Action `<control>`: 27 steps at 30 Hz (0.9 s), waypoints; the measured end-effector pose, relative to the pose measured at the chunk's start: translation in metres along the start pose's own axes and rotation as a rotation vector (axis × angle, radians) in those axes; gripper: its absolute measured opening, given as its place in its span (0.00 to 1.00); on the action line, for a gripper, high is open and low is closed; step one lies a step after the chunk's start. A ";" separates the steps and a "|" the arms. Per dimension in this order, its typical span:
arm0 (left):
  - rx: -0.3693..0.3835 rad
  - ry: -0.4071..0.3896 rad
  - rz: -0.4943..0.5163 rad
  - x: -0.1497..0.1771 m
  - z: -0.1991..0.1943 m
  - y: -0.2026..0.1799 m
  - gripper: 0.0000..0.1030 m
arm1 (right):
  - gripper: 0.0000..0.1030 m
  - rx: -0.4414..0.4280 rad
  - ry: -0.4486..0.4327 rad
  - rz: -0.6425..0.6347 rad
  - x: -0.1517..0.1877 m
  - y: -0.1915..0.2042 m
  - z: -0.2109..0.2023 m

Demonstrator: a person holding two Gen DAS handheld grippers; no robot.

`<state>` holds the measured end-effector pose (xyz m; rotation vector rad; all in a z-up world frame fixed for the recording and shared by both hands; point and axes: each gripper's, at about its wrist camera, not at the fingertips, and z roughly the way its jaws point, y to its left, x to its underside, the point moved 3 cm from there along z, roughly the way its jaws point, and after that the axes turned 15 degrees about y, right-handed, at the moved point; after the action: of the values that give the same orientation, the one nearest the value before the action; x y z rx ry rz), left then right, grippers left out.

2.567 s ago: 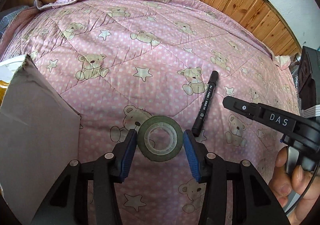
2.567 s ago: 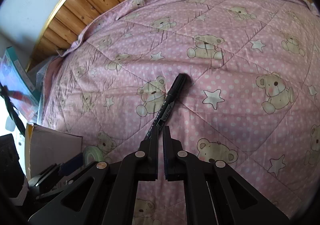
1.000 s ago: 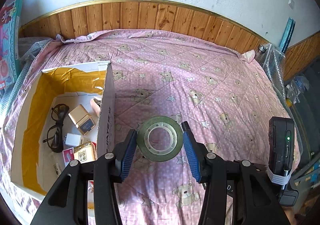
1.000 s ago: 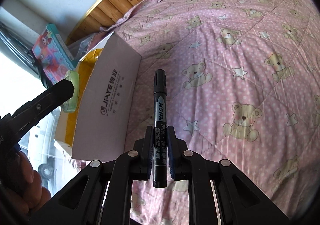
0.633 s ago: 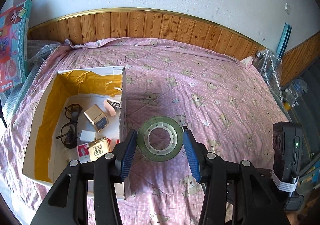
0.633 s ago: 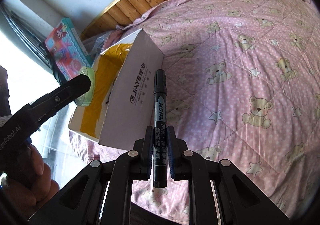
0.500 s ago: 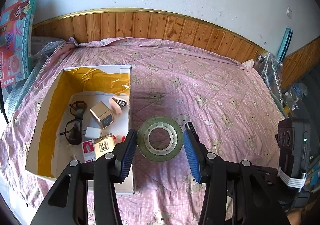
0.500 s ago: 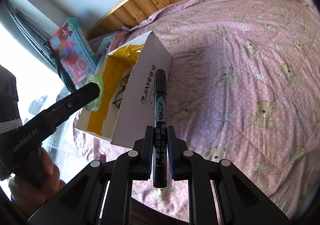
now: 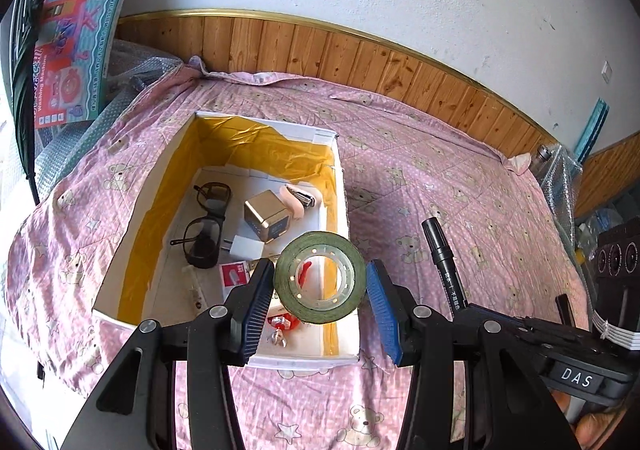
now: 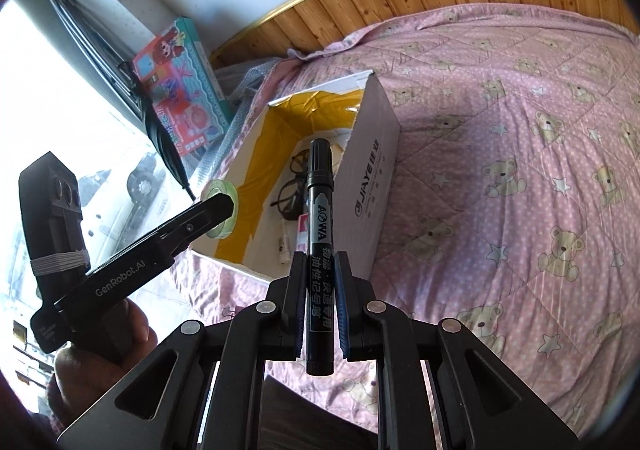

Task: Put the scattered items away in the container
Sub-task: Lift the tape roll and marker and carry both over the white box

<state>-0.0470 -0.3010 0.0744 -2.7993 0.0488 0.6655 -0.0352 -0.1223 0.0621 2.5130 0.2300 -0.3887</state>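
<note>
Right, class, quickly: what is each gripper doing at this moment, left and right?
Left gripper: jaws look slightly open around the tape roll, over the box.
Right gripper: shut on the black marker.

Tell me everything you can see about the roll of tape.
The roll of tape is a dark olive-green ring with a clear plastic core, and the box's contents show through its hole. It stands on edge, its flat face toward the left wrist camera. The left gripper has blue pads either side of it: the left pad meets its edge, the right seems to stand just off. It hangs over the near right corner of the open cardboard box, off the quilt.
</note>
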 end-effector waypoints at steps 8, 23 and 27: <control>-0.001 -0.024 -0.057 -0.007 -0.008 0.030 0.47 | 0.13 -0.003 0.019 -0.059 -0.013 0.027 0.010; -0.007 -0.033 -0.139 -0.022 -0.005 0.077 0.47 | 0.13 0.013 0.047 -0.134 -0.057 0.062 0.038; -0.007 -0.029 -0.152 -0.025 -0.001 0.084 0.47 | 0.13 0.026 0.057 -0.150 -0.073 0.068 0.048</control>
<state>-0.0763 -0.3835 0.0656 -2.7650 -0.1707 0.6697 -0.0977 -0.2112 0.0829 2.5428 0.4403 -0.3814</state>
